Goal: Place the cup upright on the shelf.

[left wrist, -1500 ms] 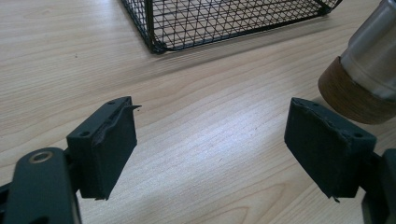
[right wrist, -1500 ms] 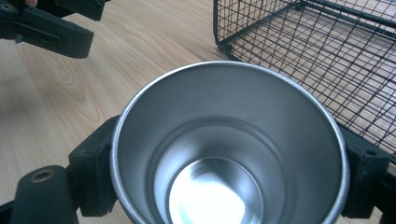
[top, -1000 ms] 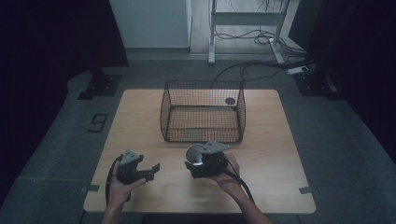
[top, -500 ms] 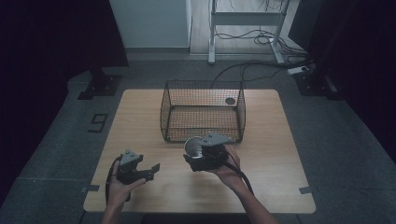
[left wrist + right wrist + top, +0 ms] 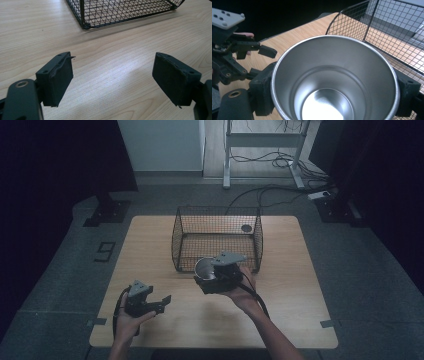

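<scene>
The right gripper clasps a steel cup between its 2 fingers, lifted off the tabletop just before the wire basket's near wall; the left gripper hovers at the near left. Its fingers gape, released.

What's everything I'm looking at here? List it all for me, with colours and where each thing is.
metal cup: one, silver, empty, clamped between the right gripper's jaws, just in front of the basket.
wire basket: one, black mesh, middle of the table toward its far edge.
table: one, light wood.
round hole: one, dark, in the tabletop behind the basket.
metal frame: one, pale, on the floor beyond the table, with cables.
left gripper: one, black, jaws wide apart, above the table's near left.
right gripper: one, black, holding the cup.
</scene>
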Motion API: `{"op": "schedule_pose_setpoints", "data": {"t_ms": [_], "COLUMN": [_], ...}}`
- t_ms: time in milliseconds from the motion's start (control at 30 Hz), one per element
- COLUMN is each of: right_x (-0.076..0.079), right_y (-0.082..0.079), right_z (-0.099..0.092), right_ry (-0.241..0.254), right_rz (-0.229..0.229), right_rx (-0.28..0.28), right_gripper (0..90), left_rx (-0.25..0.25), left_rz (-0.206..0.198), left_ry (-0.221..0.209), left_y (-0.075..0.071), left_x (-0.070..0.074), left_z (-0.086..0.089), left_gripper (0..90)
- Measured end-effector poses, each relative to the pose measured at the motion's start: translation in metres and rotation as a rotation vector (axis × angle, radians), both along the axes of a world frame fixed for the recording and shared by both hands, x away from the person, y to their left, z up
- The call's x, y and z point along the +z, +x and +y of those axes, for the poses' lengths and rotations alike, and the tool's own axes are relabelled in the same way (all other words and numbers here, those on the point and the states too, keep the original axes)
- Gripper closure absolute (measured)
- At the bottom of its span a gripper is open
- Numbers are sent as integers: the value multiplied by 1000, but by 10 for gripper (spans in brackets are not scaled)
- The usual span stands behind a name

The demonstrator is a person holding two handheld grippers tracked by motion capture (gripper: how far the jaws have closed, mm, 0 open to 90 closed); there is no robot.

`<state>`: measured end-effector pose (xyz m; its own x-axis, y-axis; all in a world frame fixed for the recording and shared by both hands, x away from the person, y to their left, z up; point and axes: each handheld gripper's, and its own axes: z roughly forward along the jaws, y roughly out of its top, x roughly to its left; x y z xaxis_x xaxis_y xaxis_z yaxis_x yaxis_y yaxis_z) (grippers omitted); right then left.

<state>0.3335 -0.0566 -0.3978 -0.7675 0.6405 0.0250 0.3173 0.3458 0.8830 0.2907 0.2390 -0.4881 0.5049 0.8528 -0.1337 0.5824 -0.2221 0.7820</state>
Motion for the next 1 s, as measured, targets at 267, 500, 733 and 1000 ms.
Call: {"op": "schedule_pose_setpoints", "data": {"t_ms": [267,500,733,1000], "right_x": [9,16,24,31], "right_y": [7,14,21,30], "right_z": [5,6,6,5], "right_ry": [4,20,27,27], "right_rz": [-3,14,16,12], "right_rx": [4,5,-2,-19], "right_gripper": [143,143,143,143], "left_rx": [4,5,5,8], "left_rz": [-5,-6,-3,-7], "left_ry": [-4,-5,-6,-9], "left_y": [0,0,0,-1], "left_x": [0,1,1,2], "left_z": [1,2,3,4], "left_gripper": [170,170,170,171]}}
